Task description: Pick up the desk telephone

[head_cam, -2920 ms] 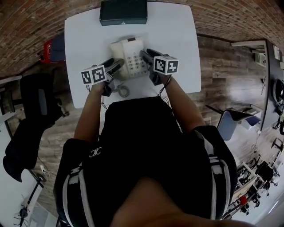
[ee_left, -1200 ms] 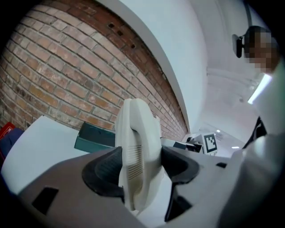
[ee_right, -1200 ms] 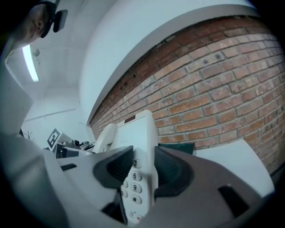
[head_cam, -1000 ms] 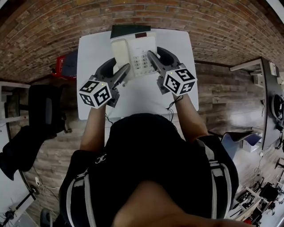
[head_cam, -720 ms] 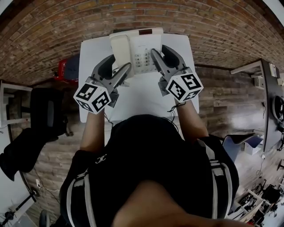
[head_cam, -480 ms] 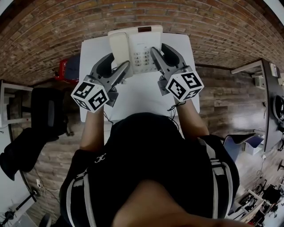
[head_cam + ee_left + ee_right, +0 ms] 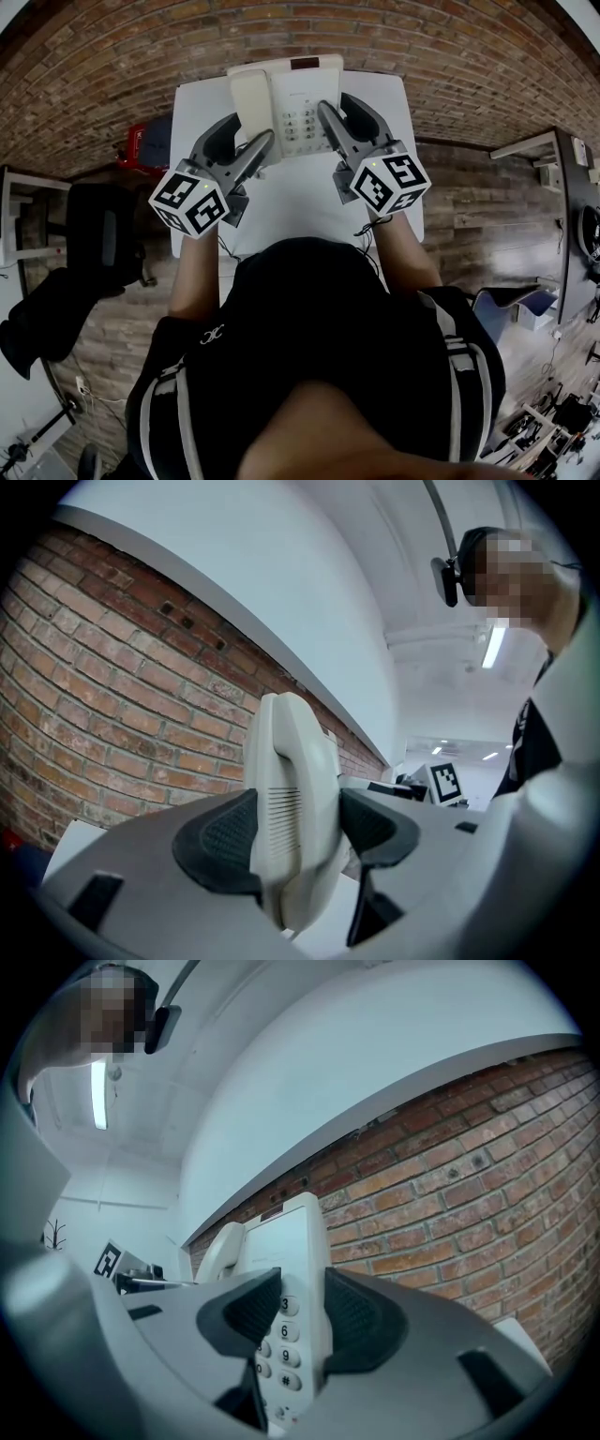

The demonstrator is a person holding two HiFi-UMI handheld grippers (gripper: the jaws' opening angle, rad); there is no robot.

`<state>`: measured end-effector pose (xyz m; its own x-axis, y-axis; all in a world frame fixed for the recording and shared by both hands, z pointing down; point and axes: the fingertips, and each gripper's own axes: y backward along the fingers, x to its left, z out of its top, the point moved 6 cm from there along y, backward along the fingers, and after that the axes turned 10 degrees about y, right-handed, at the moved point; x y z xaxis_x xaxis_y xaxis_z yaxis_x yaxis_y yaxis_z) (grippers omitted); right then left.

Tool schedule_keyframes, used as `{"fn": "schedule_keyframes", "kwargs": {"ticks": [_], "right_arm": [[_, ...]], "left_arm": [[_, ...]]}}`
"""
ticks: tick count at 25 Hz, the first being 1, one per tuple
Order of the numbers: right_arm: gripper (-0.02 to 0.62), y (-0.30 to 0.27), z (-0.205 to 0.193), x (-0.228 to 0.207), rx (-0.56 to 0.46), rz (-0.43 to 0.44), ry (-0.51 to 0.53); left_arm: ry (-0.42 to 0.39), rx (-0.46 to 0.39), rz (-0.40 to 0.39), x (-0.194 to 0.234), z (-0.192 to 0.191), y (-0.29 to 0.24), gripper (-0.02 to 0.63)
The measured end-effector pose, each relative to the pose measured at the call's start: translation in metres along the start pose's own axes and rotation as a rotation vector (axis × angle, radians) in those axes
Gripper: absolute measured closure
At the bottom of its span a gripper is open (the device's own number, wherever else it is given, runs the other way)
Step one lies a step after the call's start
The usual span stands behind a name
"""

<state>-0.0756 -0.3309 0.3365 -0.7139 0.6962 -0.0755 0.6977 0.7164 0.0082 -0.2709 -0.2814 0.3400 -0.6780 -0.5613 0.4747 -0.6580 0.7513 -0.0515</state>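
The cream desk telephone (image 7: 291, 98) hangs in the air above the white table (image 7: 291, 202), held from both sides and tipped up on end. My left gripper (image 7: 246, 133) is shut on its handset side; in the left gripper view the handset (image 7: 286, 761) stands upright between the two dark pads (image 7: 220, 841). My right gripper (image 7: 337, 108) is shut on the keypad side. In the right gripper view the telephone (image 7: 295, 1232) sits pinched between the pads (image 7: 361, 1312), its number keys facing left. Both grippers point level toward the brick wall.
A brick wall (image 7: 422, 56) runs behind the table. A red object (image 7: 141, 141) sits by the table's left edge, and a black chair (image 7: 94, 244) stands further left on the wooden floor (image 7: 478, 216). The person's body fills the lower head view.
Both grippers have raised the telephone off the table toward the head camera, so it looks larger and hides the dark box at the back. It has barely moved over the latest frames.
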Motion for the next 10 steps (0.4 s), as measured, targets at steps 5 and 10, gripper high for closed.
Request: {"fn": "schedule_keyframes", "kwargs": {"ticks": [5, 10], "right_arm": [[0.466, 0.0038, -0.0048, 0.0012, 0.005, -0.003, -0.012], [0.466, 0.0061, -0.0082, 0.0022, 0.011, 0.000, -0.014]], "left_arm": [[-0.014, 0.014, 0.005, -0.0019, -0.0037, 0.0013, 0.327], [-0.004, 0.023, 0.014, -0.0031, -0.0085, 0.0029, 0.327]]}}
